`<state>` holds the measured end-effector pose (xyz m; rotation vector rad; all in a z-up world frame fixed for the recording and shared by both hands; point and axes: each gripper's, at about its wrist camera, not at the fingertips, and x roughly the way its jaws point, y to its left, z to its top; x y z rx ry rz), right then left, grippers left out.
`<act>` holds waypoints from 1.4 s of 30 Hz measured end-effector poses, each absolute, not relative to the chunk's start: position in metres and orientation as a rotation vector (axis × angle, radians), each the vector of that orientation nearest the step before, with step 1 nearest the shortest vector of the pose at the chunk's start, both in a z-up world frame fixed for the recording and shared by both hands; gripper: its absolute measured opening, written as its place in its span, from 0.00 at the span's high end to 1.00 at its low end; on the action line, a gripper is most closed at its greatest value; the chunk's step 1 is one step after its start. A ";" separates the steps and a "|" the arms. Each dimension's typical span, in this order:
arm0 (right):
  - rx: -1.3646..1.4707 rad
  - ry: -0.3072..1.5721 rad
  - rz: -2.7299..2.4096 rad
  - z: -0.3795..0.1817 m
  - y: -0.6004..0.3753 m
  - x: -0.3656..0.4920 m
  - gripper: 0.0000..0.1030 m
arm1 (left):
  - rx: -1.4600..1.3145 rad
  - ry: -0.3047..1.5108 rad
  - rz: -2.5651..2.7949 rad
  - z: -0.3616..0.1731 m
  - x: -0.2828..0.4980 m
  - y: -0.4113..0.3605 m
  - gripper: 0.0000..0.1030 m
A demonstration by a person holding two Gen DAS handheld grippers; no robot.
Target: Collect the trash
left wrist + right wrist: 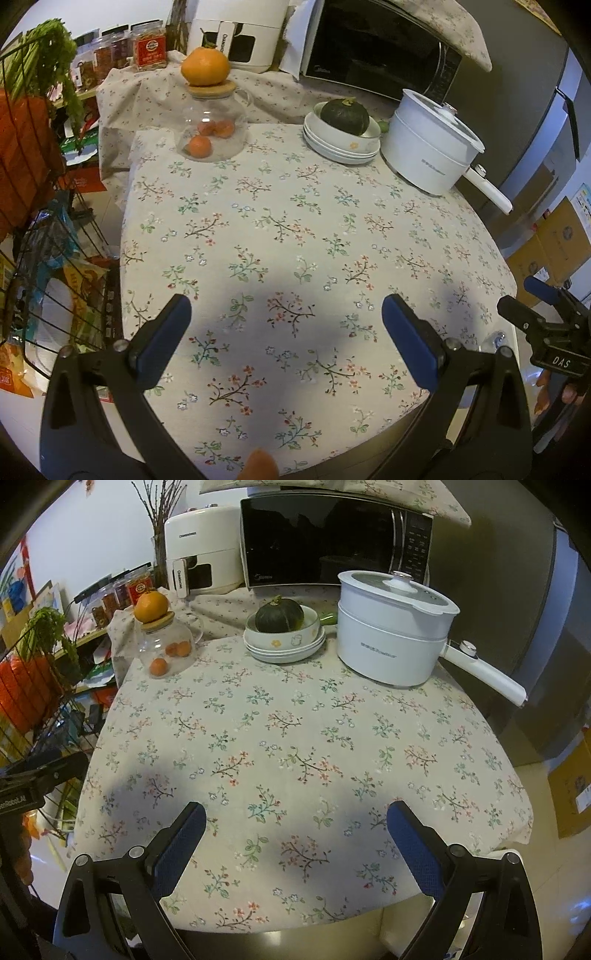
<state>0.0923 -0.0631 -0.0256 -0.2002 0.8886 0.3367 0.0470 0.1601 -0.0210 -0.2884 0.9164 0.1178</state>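
Note:
No loose trash shows on the floral tablecloth [295, 240] in either view. My left gripper [286, 312] is open and empty, held above the near part of the table. My right gripper [297, 818] is open and empty, above the near edge of the same cloth [295, 738]. The right gripper also shows at the right edge of the left wrist view [532, 299]. The left gripper's body shows at the left edge of the right wrist view [40, 775].
At the back stand a glass jar of oranges [210, 125] with an orange on its lid [205, 66], stacked white bowls holding a dark squash [343, 129], a white electric pot [432, 144], a microwave [376, 48] and an air fryer [236, 33]. A wire rack of goods [44, 221] stands left. Cardboard boxes [554, 251] sit right.

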 end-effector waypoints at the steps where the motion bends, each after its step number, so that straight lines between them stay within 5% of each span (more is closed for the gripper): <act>1: -0.206 0.887 0.339 -0.026 -0.060 0.092 0.03 | -0.285 0.916 0.122 -0.021 0.047 0.161 0.01; 18: -0.186 0.873 0.347 -0.025 -0.050 0.094 0.03 | -0.215 0.870 0.214 -0.018 0.045 0.157 0.01; 42: -0.161 0.615 0.113 0.048 -0.109 0.033 0.00 | -0.162 0.727 0.097 0.033 0.016 0.084 0.01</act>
